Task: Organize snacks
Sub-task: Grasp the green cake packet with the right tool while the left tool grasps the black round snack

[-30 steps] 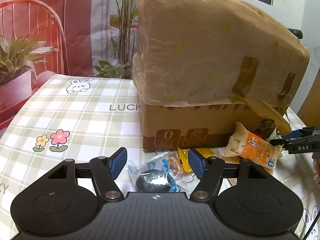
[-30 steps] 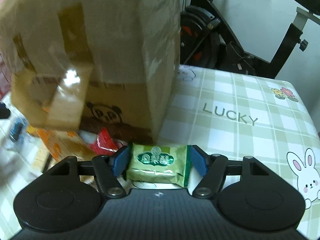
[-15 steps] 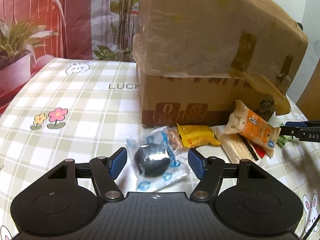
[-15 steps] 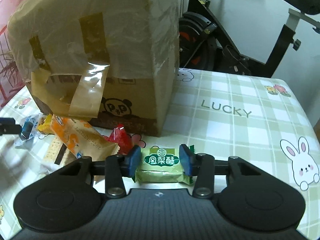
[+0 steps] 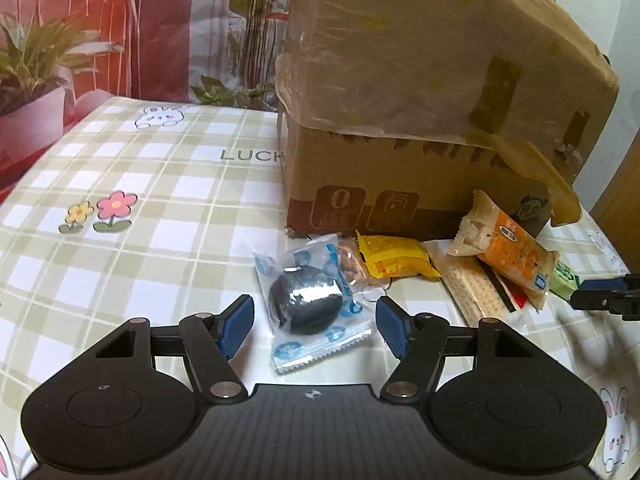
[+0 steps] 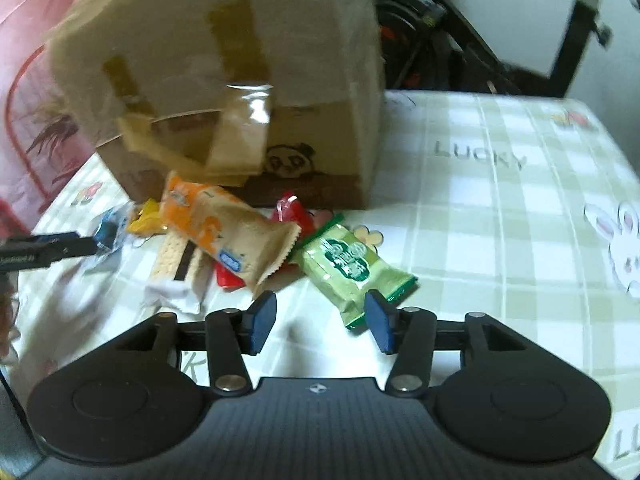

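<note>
Right tool (image 6: 316, 322) hangs spread and empty, the green snack packet (image 6: 352, 266) lying on the checked worktop (image 6: 500, 240) in front of the cardboard box (image 6: 248, 80), its near corner against one pad. Looks like the gathering step: snacks bunching into one pile by the box. Left tool (image 5: 314, 330) is released too, straddling the blue-and-white wrapper with a dark round cake (image 5: 306, 300), glossy and crinkled. Next move, likely: close gently on that wrapper.
</note>
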`<state>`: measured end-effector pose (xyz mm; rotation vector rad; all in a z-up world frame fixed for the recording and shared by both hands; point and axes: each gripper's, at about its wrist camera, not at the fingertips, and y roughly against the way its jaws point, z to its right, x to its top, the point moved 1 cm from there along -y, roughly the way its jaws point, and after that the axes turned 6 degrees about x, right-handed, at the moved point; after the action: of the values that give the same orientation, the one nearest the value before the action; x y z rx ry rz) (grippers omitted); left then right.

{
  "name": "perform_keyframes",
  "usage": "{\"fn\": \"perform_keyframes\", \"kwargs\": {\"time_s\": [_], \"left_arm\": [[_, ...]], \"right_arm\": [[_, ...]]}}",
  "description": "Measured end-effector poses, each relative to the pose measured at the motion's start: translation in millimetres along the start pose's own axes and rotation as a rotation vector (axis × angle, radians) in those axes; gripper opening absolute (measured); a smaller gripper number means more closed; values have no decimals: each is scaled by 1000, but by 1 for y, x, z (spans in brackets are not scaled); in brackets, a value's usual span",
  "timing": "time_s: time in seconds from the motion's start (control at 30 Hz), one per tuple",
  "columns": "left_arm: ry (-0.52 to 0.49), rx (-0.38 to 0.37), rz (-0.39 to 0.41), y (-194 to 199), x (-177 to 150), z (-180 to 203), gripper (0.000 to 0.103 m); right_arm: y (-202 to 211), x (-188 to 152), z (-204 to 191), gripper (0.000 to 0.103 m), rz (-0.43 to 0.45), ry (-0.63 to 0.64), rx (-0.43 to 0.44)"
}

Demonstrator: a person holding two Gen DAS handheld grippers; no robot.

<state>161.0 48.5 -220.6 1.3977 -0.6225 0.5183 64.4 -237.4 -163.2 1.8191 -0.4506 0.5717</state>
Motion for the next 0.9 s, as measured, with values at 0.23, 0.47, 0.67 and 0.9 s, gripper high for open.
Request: {"fn": "perform_keyframes", "kwargs": {"time_s": [0.23,0.47,0.67,0.9], "left_arm": [[5,-17,-6,0,-5,7,69],[2,-16,-8,2,-5,5,69],[20,12,-1,-6,2,4,70],[95,52,-35,-34,14,0,70]], "right_arm": [[-17,12,-13,59,-6,322,-79],[-34,8,6,48,-16,241,-28],[-19,-6,3,40,21,160,-14],[-6,-16,2,39,79,27,-52]]}}
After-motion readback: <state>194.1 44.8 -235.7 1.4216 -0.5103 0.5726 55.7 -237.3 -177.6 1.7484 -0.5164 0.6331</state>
